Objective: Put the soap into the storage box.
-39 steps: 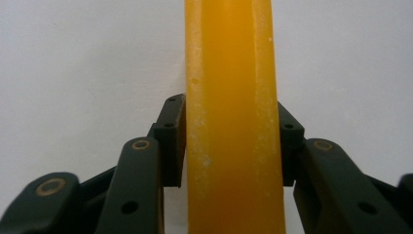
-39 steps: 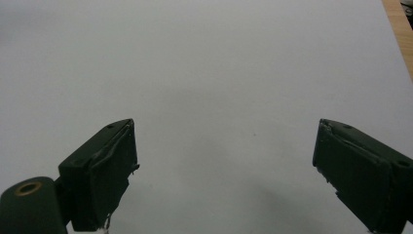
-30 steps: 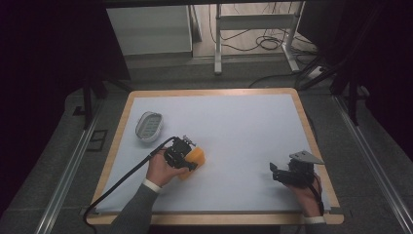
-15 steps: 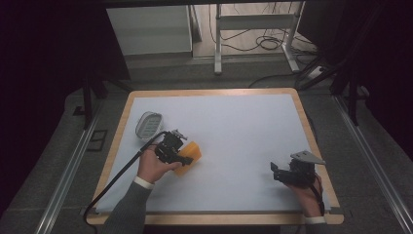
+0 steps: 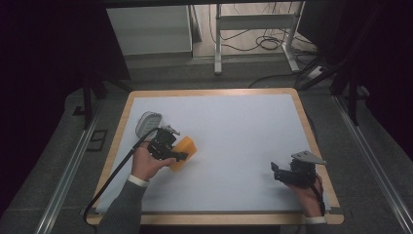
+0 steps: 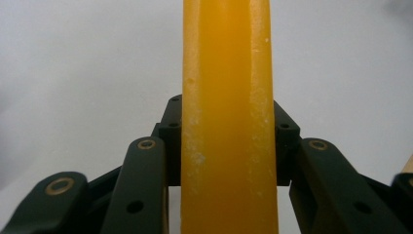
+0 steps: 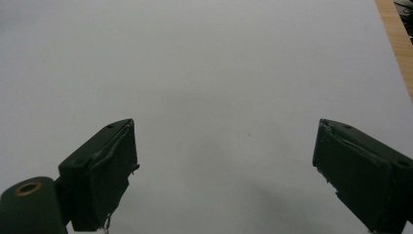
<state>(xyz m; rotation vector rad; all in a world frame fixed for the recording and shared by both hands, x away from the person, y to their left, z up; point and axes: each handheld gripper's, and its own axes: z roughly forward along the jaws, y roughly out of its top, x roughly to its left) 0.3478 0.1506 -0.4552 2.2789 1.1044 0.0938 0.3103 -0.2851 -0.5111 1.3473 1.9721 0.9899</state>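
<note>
An orange block is clamped between the jaws of my left gripper, held a little above the white table surface at its left side. In the left gripper view the orange block stands upright between the two black fingers, which press on both of its sides. My right gripper rests low at the right front of the table with its jaws wide apart. Between its two black fingers lies only white surface.
A grey oval dish sits near the table's left edge, just behind the left gripper. A wooden rim frames the white table surface. Cables and metal stand legs lie on the floor beyond the far edge.
My left gripper has carried the orange block back and to the left, towards the grey dish, and lifted it slightly. The right gripper has stayed where it was.
</note>
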